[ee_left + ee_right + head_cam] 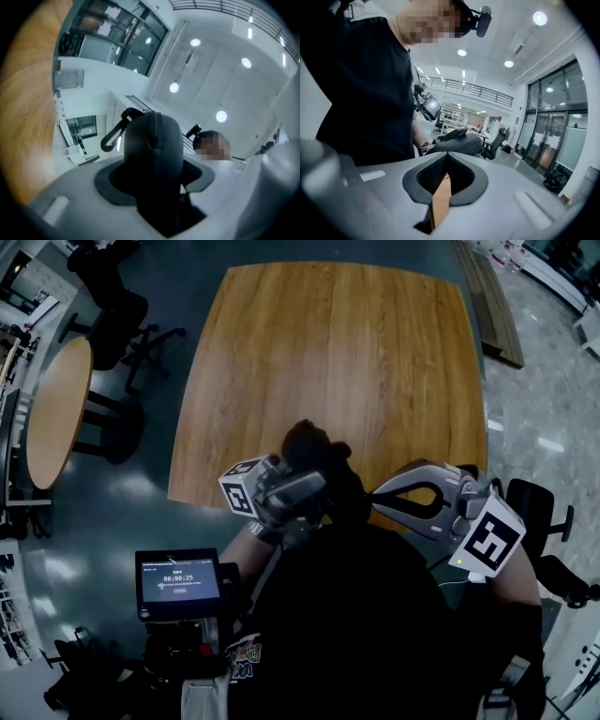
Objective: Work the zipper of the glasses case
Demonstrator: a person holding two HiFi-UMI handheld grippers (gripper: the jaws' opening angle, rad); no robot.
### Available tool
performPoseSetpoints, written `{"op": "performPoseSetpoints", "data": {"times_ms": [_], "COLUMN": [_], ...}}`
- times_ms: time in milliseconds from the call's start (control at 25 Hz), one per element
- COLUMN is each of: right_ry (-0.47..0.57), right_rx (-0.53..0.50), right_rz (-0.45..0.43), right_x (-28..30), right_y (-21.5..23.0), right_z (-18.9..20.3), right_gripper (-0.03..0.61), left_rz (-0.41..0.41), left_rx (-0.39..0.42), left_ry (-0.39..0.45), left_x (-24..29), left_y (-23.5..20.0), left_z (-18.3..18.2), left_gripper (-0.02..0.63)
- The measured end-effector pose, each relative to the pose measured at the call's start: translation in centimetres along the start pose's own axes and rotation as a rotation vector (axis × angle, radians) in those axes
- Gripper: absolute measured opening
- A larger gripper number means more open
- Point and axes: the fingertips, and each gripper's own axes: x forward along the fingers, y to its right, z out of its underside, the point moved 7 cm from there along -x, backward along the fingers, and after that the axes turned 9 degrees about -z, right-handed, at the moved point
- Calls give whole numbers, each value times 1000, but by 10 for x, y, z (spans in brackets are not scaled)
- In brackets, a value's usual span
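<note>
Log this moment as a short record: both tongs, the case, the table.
left tongs: clamped on case, pointing upward
right tongs: shut, empty, apart from case
case: black, held in the air, clip at its far end
table: wooden, below the tongs

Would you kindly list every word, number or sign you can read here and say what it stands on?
"00:00:25": small screen, head view.
Other lines on that screen: too small to read.
Marker cubes: square patterns, no words.
Shirt print: too blurred to read.
</note>
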Motion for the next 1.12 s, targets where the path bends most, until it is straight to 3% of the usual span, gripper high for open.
{"op": "performPoseSetpoints", "data": {"times_ms": [320,440,560,760,960,1040,1120], "right_ry": [17,58,67,88,20,18,78], "right_rx": [42,115,193,240,215,208,287], "right_rz": [260,380,426,405,436,476,565], "right_x": [17,21,36,59,64,63,53], "right_y": [11,18,16,15,12,10,13], "right_z": [16,22,34,44,51,54,64], "right_gripper": [5,5,5,6,5,6,6], "left_rz": [-184,-281,-379,-505,-559,-575,-585], "left_rx": [23,14,-9,-37,-22,-10,0], "left_ry": [344,480,589,656,660,645,628], "left_x": [-6,-10,-14,-17,-25,-29,-34], "left_y": [-8,-15,-26,-40,-44,-46,-48], "left_z": [-59,-66,-67,-58,-55,-53,-51], "left_gripper": [255,255,255,255,255,255,255]}}
